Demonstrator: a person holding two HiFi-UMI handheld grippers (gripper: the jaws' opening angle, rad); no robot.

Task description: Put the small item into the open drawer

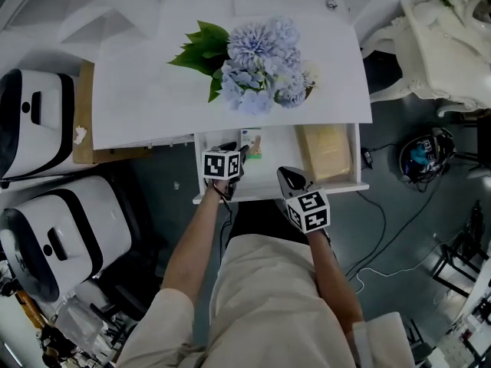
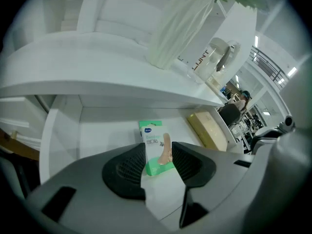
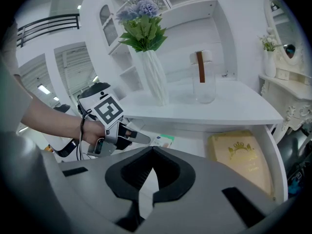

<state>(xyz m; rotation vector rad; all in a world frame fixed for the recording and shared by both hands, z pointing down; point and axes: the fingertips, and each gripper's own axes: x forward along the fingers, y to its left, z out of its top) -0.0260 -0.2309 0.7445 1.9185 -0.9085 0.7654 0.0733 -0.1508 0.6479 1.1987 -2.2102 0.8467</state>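
**Left gripper (image 2: 157, 146) stands open over packet in drawer**

Left gripper's two black ribbed jaws are spread wide inside the open white drawer (image 1: 276, 193). The small green-and-white card packet (image 1: 251, 142) lies flat on the drawer floor, left of the middle, between the jaw tips and reaching just beyond them. Neither pad appears to press on it. The right gripper (image 3: 153, 148) hangs just in front of the drawer, its jaws closed tip to tip on nothing. A flat gold-beige box (image 1: 326, 152) fills the drawer's right side, apart from the packet.

With the item already lying where the task wants it, the danger seems to be in the way out. The packet sits so close between the pads that a crooked or tilted pull-back could snag one of its edges. That would drag it toward the drawer front, or over it.

A second risk is overhead. The white desk (image 1: 138, 90) overhangs the drawer, so lifting the left gripper before it is clear could knock the desk's underside. A jolt there might rock the tall white ribbed vase of pale blue flowers (image 3: 156, 79) and the clear glass jar (image 3: 204, 84) beside it. The vase looks top-heavy enough to tip.
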